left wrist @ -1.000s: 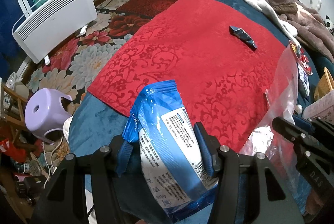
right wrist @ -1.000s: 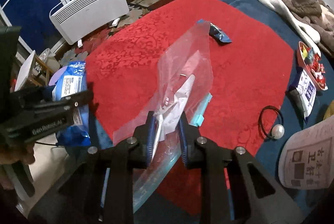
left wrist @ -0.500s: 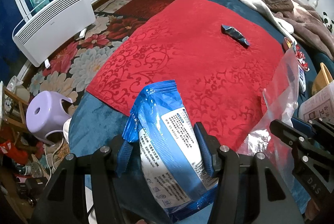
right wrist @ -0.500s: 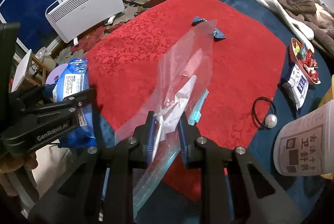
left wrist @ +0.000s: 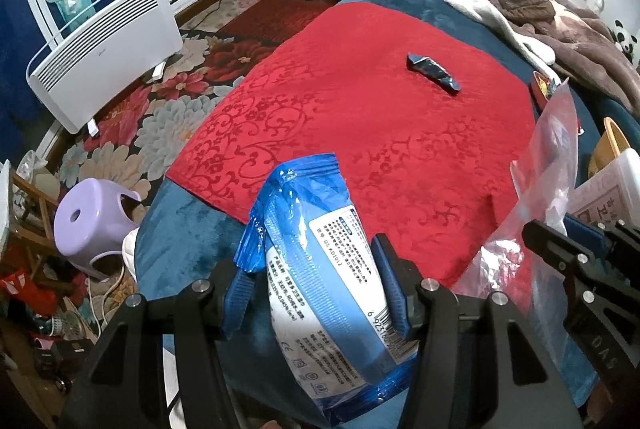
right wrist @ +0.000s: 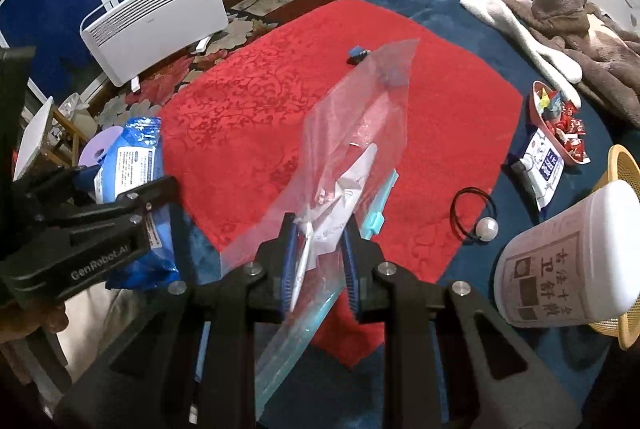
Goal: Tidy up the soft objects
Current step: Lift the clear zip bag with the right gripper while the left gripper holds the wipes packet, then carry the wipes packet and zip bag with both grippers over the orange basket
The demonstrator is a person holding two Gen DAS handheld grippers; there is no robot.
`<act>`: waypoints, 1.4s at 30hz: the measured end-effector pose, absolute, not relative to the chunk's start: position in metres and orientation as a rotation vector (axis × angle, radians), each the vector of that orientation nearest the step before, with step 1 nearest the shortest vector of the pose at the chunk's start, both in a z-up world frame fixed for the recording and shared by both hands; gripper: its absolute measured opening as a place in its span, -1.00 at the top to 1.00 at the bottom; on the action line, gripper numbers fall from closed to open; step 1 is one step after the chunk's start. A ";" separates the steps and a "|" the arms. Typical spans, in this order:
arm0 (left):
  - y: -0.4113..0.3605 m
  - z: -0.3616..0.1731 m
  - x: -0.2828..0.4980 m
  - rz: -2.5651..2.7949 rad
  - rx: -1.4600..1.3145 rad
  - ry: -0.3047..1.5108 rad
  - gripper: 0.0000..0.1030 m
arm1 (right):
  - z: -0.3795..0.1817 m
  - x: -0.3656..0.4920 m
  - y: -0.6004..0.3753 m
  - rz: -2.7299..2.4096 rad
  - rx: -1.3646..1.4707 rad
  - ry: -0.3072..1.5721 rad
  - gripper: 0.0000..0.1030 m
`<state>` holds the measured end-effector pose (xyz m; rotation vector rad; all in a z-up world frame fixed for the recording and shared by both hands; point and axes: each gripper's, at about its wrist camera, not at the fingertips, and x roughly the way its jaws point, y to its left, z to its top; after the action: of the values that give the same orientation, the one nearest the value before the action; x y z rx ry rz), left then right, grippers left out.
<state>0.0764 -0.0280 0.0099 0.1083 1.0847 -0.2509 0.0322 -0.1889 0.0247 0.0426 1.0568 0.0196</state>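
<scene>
My left gripper (left wrist: 316, 269) is shut on a soft blue pack with a white label (left wrist: 320, 253), held above the near edge of the bed; the pack also shows in the right wrist view (right wrist: 132, 165). My right gripper (right wrist: 318, 229) is shut on a clear zip bag (right wrist: 360, 133) that stands up over the red cloth (right wrist: 288, 101); the bag also shows at the right of the left wrist view (left wrist: 552, 165). A small dark blue packet (left wrist: 432, 71) lies on the red cloth farther up the bed.
On the blue blanket at right are a black hair tie with a pearl (right wrist: 478, 217), a white packet (right wrist: 540, 165), a red candy dish (right wrist: 560, 121), a white labelled tub (right wrist: 560, 257) and a yellow basket (right wrist: 624, 165). A white heater (left wrist: 104, 49) and a purple stool (left wrist: 92, 221) stand on the floor at left.
Both grippers have pulled back and risen a little from the bed, keeping their hold. The white tub has come further into the right wrist view.
</scene>
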 end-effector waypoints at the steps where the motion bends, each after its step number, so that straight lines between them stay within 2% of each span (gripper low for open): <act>1: -0.030 0.011 0.075 -0.251 0.110 1.083 -0.12 | 0.027 0.031 -0.190 0.020 0.045 1.053 0.57; 14: -0.062 0.046 0.060 -0.288 0.138 1.033 -0.12 | 0.054 0.015 -0.216 -0.015 0.074 0.996 0.57; 32: -0.163 0.108 0.046 -0.431 0.218 0.947 -0.12 | 0.128 -0.021 -0.316 -0.159 0.190 0.803 0.57; 42: -0.265 0.170 0.027 -0.684 0.207 0.850 -0.12 | 0.159 -0.070 -0.415 -0.388 0.313 0.681 0.56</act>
<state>0.0269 -0.2653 0.1701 0.2072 0.8498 -0.6836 -0.0702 -0.4152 0.1594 0.3125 0.6814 -0.3880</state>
